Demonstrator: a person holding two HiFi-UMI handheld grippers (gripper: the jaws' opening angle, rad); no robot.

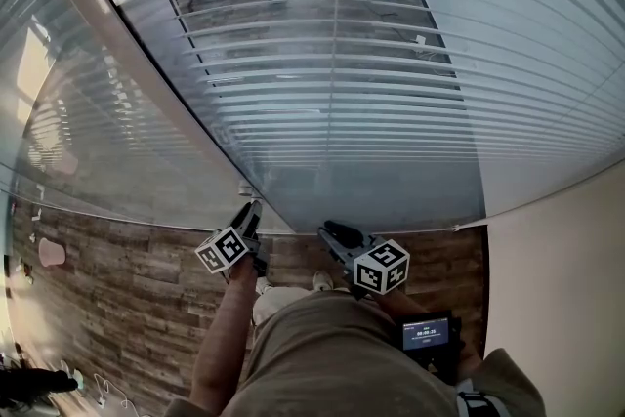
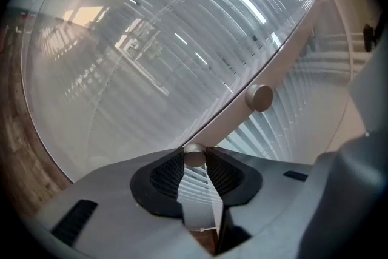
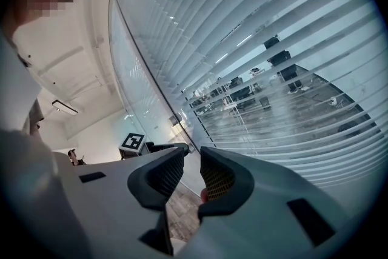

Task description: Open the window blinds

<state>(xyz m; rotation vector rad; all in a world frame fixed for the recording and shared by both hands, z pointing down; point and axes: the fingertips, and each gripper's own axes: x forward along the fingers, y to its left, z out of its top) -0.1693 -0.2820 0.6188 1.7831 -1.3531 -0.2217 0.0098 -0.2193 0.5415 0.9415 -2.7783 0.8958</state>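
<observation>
No word, brand or number can be read with certainty. A line of pale digits is shown on the lit screen of the small black device (image 1: 427, 333) at near right, but it is too small to be read. Only black-and-white square patterns, no lettering, are borne by the white marker cube (image 1: 223, 250) of the left hand-held gripper (image 1: 250, 210) and by the second white marker cube (image 1: 382, 267) of the right hand-held gripper (image 1: 334, 232).

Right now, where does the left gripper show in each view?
Head view: left gripper, lower centre-left, jaws toward the frame post.
Left gripper view: bottom centre, jaws closed on a round knob.
Right gripper view: small, left of centre, marker cube showing.
Shared landmark: the window blinds.
</observation>
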